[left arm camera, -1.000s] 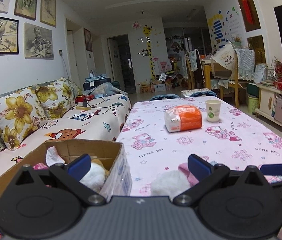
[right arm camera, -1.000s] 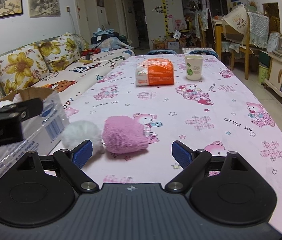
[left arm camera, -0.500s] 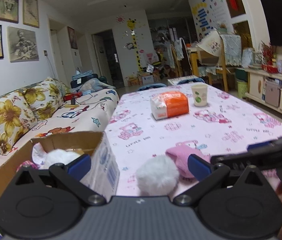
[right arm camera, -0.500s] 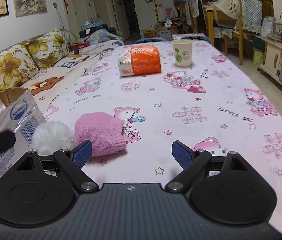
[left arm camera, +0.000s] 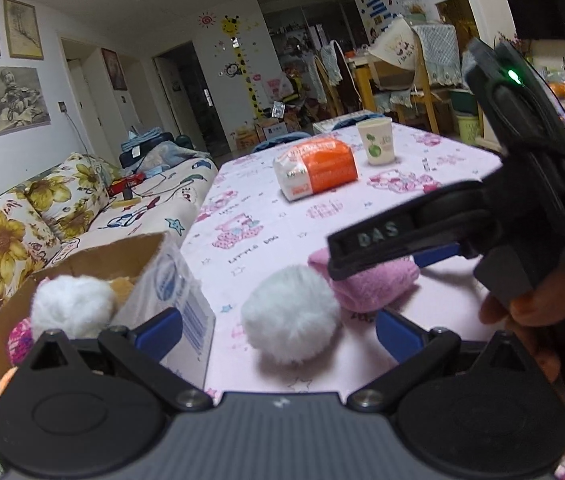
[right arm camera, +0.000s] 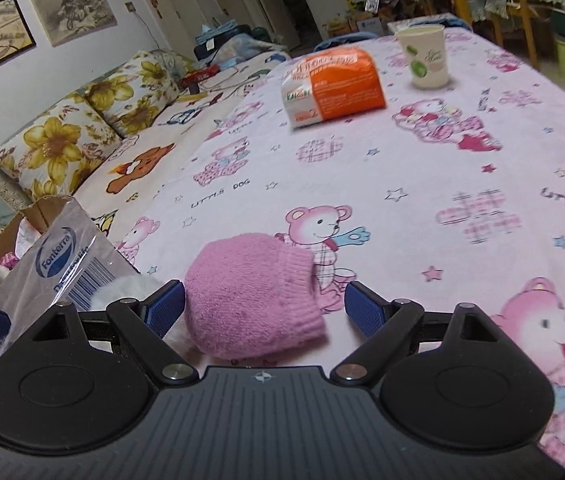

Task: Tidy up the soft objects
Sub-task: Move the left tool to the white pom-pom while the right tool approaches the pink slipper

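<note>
Bench [right arm camera: 422, 168] covered by a pink cloth printed with bears; all positions are given relative to the cardboard box [left arm camera: 94, 258] at its left edge, beside the sofa [left arm camera: 82, 204]. The box holds a white fluffy ball [left arm camera: 72, 306] and other soft items, only partly visible. Just right of the box, on the cloth, lies a second white pompom [left arm camera: 290, 314]; touching it on the far side from the box is a pink knitted sock [right arm camera: 254, 306]. Well beyond the box, toward the far end of the bench, lie an orange-and-white tissue pack [right arm camera: 332, 88] and, further right, a paper cup [right arm camera: 424, 56]. Left hand-held gripper [left arm camera: 278, 330]: released, fingers wide apart, one blue pad over the box's right wall, the other right of the pompom, which lies just ahead between them. Right hand-held gripper [right arm camera: 264, 308]: released, fingers spread on either side of the sock, not pressing it; in the left wrist view it sits over the sock.
</note>
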Demonstrator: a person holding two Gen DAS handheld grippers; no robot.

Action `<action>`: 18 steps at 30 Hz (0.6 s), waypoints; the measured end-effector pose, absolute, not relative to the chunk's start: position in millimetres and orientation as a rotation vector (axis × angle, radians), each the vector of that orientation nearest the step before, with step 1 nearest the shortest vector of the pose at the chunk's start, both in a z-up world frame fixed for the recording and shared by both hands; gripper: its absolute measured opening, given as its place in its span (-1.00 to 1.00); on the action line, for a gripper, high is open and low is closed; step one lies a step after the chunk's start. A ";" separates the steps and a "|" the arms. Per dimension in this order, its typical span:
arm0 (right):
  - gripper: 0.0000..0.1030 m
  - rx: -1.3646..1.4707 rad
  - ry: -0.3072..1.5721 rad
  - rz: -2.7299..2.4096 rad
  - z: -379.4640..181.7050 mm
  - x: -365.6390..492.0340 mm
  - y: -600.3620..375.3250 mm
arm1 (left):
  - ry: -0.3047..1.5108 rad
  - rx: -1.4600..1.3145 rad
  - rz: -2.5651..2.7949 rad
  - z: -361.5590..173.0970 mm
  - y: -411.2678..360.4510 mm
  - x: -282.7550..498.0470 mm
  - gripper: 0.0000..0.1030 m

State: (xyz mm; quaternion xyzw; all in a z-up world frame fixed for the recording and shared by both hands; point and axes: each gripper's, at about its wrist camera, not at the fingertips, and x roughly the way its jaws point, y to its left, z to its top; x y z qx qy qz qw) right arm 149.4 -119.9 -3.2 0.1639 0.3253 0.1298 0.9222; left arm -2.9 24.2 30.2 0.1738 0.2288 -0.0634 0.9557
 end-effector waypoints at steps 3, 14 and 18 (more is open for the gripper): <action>1.00 0.341 0.682 0.286 -4.6 156.8 -115.5 | 0.480 0.362 -0.121 25.0 21.6 1.9 0.98; 1.00 0.285 0.659 0.294 -3.4 164.5 -123.9 | 0.502 0.288 -0.097 14.3 18.2 24.5 0.98; 1.00 0.262 0.655 0.291 -1.5 160.6 -128.4 | 0.493 0.276 -0.096 12.7 15.9 32.8 0.98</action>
